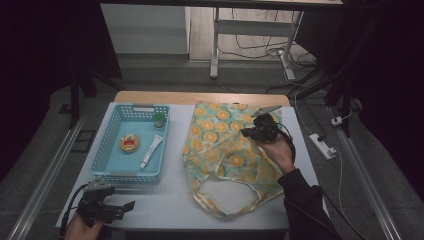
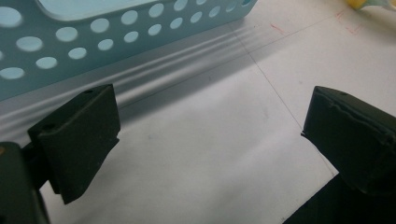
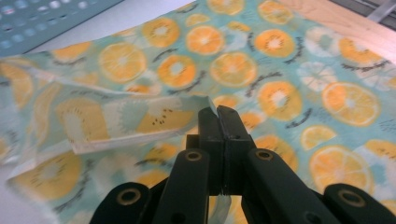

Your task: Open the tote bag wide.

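A fabric bag [image 1: 225, 145] printed with orange slices lies crumpled on the white table top, its mouth toward the near edge. My right gripper [image 1: 248, 133] hovers over the bag's upper right part. In the right gripper view its jaws [image 3: 218, 112] are shut, and a folded edge of the bag [image 3: 140, 116] is pinched between them and lifted. My left gripper [image 1: 131, 205] rests at the near left corner of the table. Its jaws [image 2: 210, 130] stand wide open over bare white surface, just in front of the blue basket [image 2: 116, 42].
The blue perforated basket [image 1: 107, 145] sits at the left and holds a small green-capped bottle [image 1: 158, 119], a round yellow tin [image 1: 129, 143] and a white tube [image 1: 151, 151]. A power strip [image 1: 322, 146] lies on the floor to the right.
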